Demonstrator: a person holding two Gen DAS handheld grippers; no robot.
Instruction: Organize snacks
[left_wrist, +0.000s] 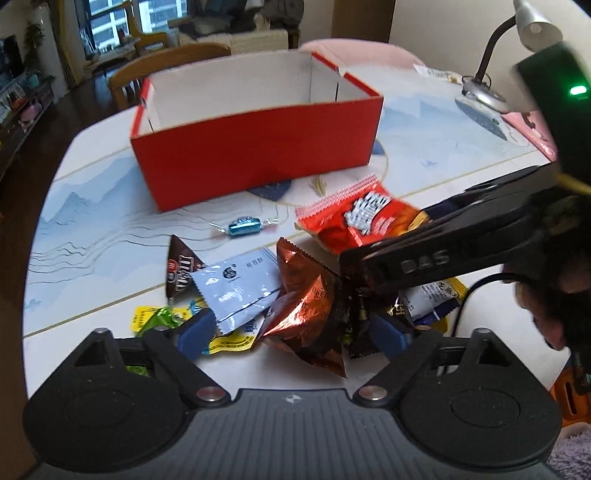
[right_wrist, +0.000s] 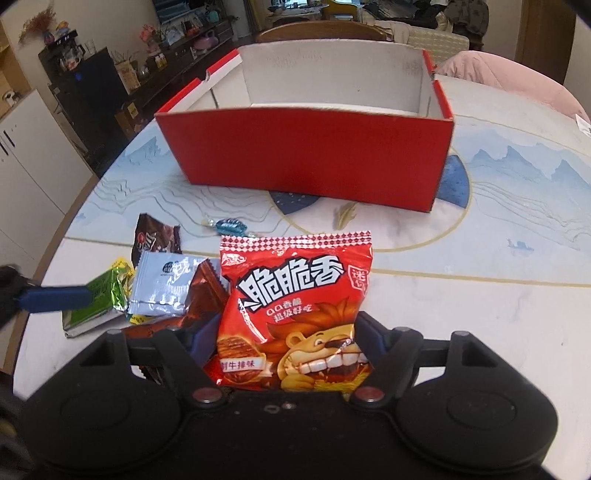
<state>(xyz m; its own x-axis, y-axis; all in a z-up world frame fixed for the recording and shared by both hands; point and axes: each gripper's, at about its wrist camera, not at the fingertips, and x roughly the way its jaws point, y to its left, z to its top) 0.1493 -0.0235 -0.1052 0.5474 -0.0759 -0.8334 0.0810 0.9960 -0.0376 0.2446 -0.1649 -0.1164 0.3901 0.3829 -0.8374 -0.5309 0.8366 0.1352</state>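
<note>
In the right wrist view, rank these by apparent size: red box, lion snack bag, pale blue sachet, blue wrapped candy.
1. red box
2. lion snack bag, enlarged by nearness to the camera
3. pale blue sachet
4. blue wrapped candy

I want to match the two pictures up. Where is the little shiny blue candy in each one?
Left wrist view: the blue candy lies alone on the table, left of middle, between the red box and the snack pile.
Right wrist view: the blue candy sits left of middle, just above the top edge of the red lion snack bag.
Shared landmark: the red box, behind the candy in both.
</note>
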